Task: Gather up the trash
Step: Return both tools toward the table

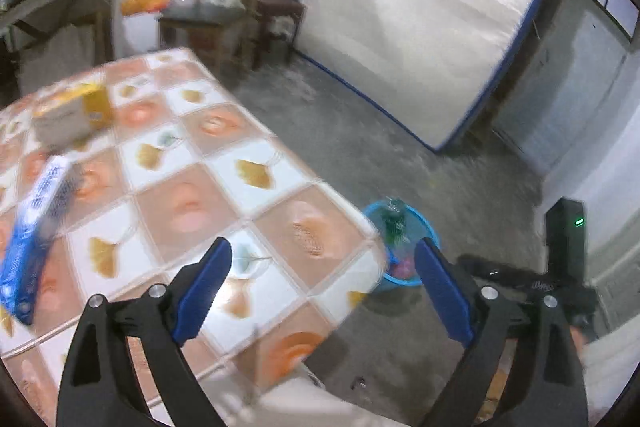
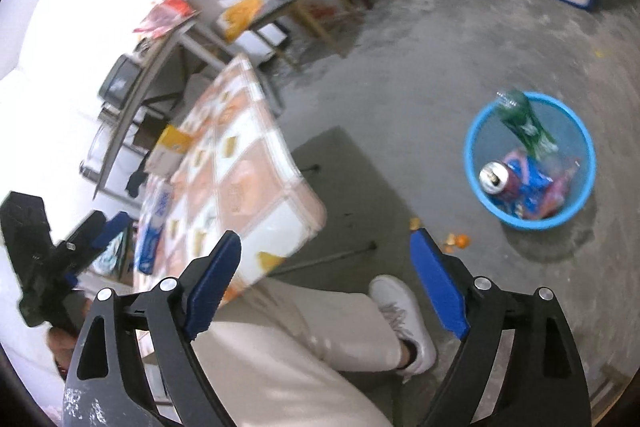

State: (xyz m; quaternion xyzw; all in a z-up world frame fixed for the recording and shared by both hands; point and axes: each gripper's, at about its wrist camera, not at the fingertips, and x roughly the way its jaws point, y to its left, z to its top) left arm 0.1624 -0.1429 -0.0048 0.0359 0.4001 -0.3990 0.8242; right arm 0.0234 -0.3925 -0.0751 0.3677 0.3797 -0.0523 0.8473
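Note:
A blue trash basket (image 2: 582, 205) stands on the concrete floor beside the table. In it are a green plastic bottle (image 2: 524, 123) leaning on the rim, a can (image 2: 494, 177) and coloured wrappers (image 2: 536, 191). The basket also shows in the left wrist view (image 1: 424, 223) past the table corner. My right gripper (image 2: 326, 273) is open and empty, high above the floor, left of the basket. My left gripper (image 1: 322, 281) is open and empty over the table corner. On the table lie a blue-white packet (image 1: 36, 227) and a yellow-white box (image 1: 72, 115).
The table (image 1: 192, 203) has a tiled orange-and-white cloth. Orange peel scraps (image 2: 456, 241) lie on the floor near the basket. The person's leg and white shoe (image 2: 400, 319) are below my right gripper. A mattress (image 1: 424, 11) leans on the wall; chairs (image 1: 224, 11) and a cluttered desk stand behind.

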